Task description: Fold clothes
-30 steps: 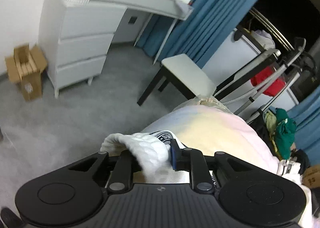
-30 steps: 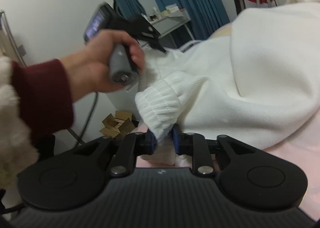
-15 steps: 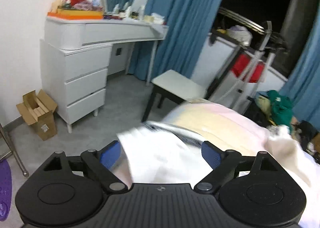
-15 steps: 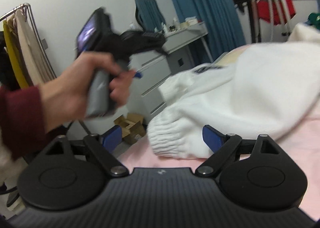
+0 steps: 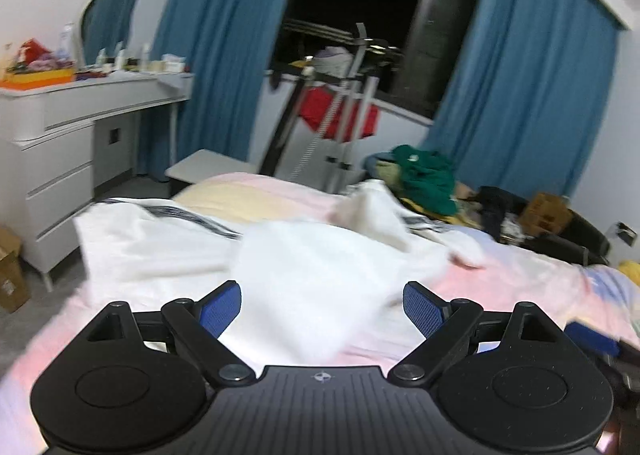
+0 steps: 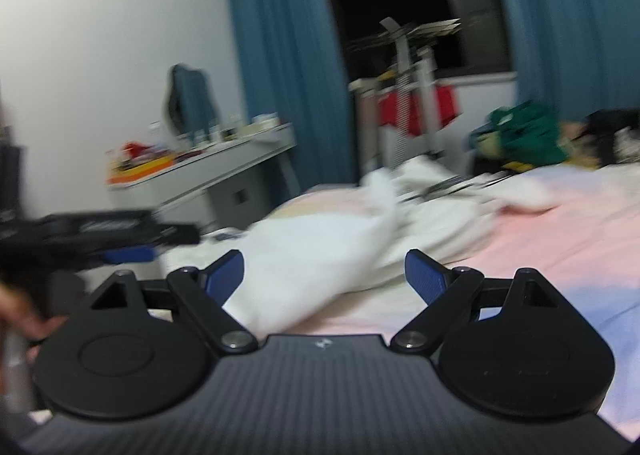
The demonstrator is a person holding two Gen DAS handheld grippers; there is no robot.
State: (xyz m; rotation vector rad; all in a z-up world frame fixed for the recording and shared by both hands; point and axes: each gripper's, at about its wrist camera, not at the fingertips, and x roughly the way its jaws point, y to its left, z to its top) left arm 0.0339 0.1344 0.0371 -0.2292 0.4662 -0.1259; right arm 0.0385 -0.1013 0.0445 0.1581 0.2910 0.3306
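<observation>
White sweater lies rumpled on the bed near its left edge. Left gripper and right gripper gape wide, empty; regrasp at matching hem corners, keeping cloth taut.

Left gripper and right gripper gape wide (nothing held), side by side.

Each gripper is matte black with ribbed housing, two round discs, silver pivot screws and blue ridged pads; the hand beside it is too blurred to describe.
</observation>
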